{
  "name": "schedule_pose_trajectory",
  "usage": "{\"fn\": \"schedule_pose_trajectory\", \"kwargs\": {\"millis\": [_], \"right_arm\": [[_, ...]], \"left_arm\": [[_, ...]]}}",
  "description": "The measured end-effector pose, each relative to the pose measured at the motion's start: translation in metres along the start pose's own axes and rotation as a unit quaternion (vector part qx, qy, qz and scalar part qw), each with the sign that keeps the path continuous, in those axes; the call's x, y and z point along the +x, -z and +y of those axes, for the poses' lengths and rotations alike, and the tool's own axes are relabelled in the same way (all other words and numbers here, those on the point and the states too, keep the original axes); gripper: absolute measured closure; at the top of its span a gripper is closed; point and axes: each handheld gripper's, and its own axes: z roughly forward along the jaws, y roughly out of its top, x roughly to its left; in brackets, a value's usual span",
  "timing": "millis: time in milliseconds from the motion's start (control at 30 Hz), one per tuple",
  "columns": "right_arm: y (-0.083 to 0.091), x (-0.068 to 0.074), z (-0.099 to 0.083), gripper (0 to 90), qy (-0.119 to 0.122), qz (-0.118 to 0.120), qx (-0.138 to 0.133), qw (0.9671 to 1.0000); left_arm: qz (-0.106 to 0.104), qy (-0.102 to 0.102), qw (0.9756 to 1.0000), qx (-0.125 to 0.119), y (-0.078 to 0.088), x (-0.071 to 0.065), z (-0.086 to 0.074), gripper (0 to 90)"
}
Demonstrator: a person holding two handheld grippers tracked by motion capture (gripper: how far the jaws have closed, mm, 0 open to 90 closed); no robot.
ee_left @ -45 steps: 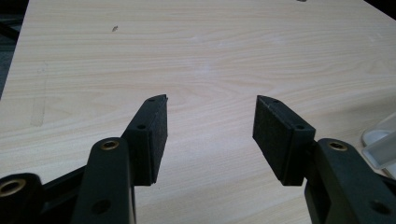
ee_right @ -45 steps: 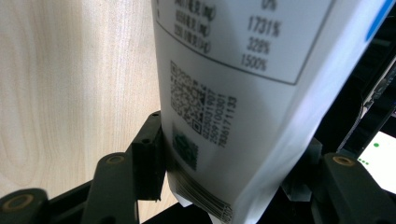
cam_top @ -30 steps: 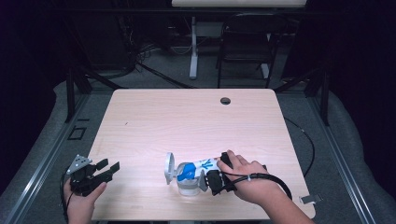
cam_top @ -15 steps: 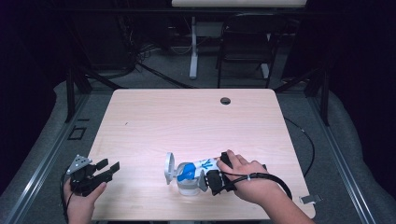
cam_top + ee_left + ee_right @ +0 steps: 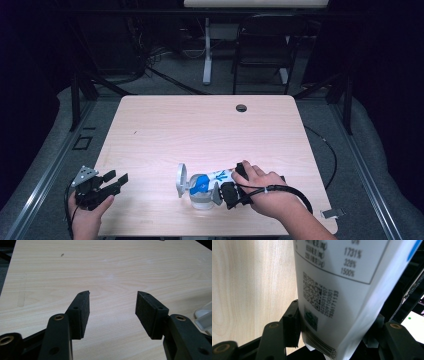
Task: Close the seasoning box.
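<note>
Overhead, the high view is showing a pale wooden bench (image 5: pixel 210 125) with a small dark round hole (image 5: pixel 241 108) near its far edge. At the near left corner a hand is holding the left tongs (image 5: pixel 119 179) low over the bench edge, their jaws standing apart with nothing between them. Toward the near right, the right tongs (image 5: pixel 222 189) are lying level in the other hand and clamping on a white-and-blue pouch (image 5: pixel 212 178), which is lying on its side on the bench, its printed body stretching leftward. A grey-white spout and round cap (image 5: pixel 181 180) are sitting at its left end, pointing away from the hand. The two tongs are staying well apart from each other.

Looking along the left tongs (image 5: pixel 112 305) in the left gripper view, the two black pads are standing wide open over bare wood. A pale corner of something is peeking in at the right edge, too small to tell what it is.

Looking along the right tongs (image 5: pixel 334 325) in the right gripper view, the pouch (image 5: pixel 337 290) is filling the gap, its white face showing a QR code, printed digits and a barcode. Both jaws are pressing against its sides, gripping it near its lower end, with the bench wood (image 5: pixel 249 285) lying at the left.
</note>
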Motion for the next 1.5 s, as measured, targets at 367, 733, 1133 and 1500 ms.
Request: {"fn": "schedule_pose_trajectory", "kwargs": {"millis": [367,733,1133,1500], "right_arm": [[0.0001,-0.0001,0.0002,44.2,0.001,-0.001,0.002,1.0],[0.0001,-0.0002,0.0005,44.2,0.001,-0.001,0.002,1.0],[0.0011,-0.0008,0.0012,44.2,0.007,-0.004,0.007,0.9999],[0.0006,-0.0007,0.0012,44.2,0.006,-0.001,0.004,1.0]], "left_arm": [[0.001,0.0,1.0,0.001,-0.0003,0.0002,-0.0003,45.7],[0.001,0.0,1.0,0.002,-0.0002,0.0005,-0.0003,45.7],[0.001,0.0,1.0,0.001,0.0,0.0005,-0.0002,45.7],[0.001,-0.001,1.0,0.003,0.0001,0.0016,-0.0006,45.7]]}}
